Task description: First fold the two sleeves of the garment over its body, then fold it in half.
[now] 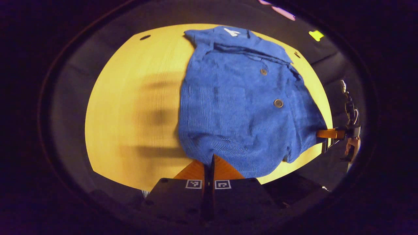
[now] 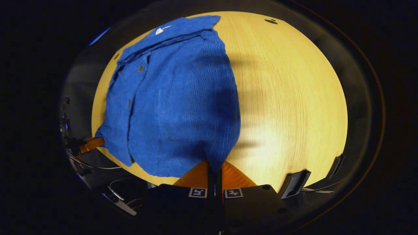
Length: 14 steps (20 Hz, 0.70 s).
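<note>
Both grippers pinching the near hem, ready for the half-fold

The blue garment (image 1: 241, 101) lay on the round wooden table (image 1: 130, 114), collar at the far side, sleeves already tucked over its body. The left gripper (image 1: 209, 163) had its fingers pressed together on the near left corner of the hem, and the right gripper (image 2: 215, 169) was clamped likewise on the near right corner — a hold at both ends, I judged, so the hem could travel evenly toward the collar.

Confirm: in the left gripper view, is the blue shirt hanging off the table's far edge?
No. The blue shirt lies on the table, its collar inside the far edge.
</note>
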Motion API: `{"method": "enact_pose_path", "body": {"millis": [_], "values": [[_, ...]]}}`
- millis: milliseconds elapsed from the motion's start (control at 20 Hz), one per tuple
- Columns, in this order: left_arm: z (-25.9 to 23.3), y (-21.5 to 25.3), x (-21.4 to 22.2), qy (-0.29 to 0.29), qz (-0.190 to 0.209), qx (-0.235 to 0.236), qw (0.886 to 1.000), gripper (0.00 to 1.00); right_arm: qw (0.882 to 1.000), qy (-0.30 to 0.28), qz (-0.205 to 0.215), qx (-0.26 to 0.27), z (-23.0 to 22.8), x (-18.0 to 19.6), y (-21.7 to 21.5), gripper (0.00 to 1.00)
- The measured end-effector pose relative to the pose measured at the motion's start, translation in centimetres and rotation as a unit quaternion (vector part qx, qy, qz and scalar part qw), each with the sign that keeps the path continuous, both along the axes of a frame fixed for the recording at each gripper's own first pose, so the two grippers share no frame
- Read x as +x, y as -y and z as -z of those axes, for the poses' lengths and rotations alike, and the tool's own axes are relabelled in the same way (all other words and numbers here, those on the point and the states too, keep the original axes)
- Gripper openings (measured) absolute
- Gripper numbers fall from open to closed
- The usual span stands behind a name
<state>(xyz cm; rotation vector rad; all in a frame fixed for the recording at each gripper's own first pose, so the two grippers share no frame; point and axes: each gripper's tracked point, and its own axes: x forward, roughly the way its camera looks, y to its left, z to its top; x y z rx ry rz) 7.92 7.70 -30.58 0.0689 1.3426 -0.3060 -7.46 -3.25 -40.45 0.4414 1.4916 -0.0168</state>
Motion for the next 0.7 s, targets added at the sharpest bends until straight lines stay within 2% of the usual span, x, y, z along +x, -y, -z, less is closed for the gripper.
{"method": "enact_pose_path", "body": {"millis": [200, 400, 500, 600, 700], "values": [[-8.0, 0.0, 4.4, 0.09, -0.017, -0.052, 0.994, 0.0, 0.993, 0.113, 0.019, -0.014, -7.5, 6.9, 2.4, 0.05], [-14.4, -0.2, 10.7, 0.173, -0.03, -0.066, 0.982, 0.0, 0.973, 0.222, 0.062, -0.027, -15.4, 14.7, 5.2, 0.05], [-16.8, 0.5, 16.2, 0.2, -0.059, -0.085, 0.974, 0.0, 0.96, 0.265, 0.079, -0.044, -18.7, 20.1, 6.9, 0.05], [-16.8, 0.5, 21.1, 0.22, -0.084, -0.08, 0.968, 0.0, 0.948, 0.301, 0.083, -0.067, -19.0, 26.1, 7.8, 0.04], [-15.7, 0.7, 26.2, 0.235, -0.099, -0.054, 0.966, 0.0, 0.938, 0.324, 0.078, -0.091, -17.4, 31.8, 8.6, 0.04]]}}
